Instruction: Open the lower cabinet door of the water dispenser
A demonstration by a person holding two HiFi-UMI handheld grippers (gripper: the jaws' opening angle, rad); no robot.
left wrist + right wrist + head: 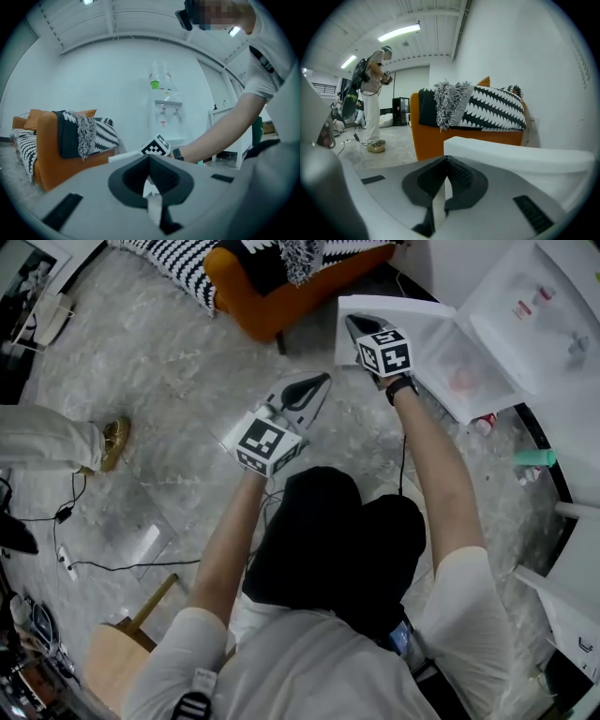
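Closed, empty right claw (pixel 351 322) at free edge of door (pixel 394 307), seemingly for pushing, not clamping. Swung-out door low on dispenser (pixel 166 117), near floor (pixel 187 362). Closed left claw (pixel 323 381) idle, clear of swing.

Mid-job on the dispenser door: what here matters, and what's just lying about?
Job: white water dispenser; its white lower cabinet door, open; shut right tool at the door's edge.
Lying about: orange sofa with black-and-white striped throw; wooden chair; black floor cable; teal cylinder.
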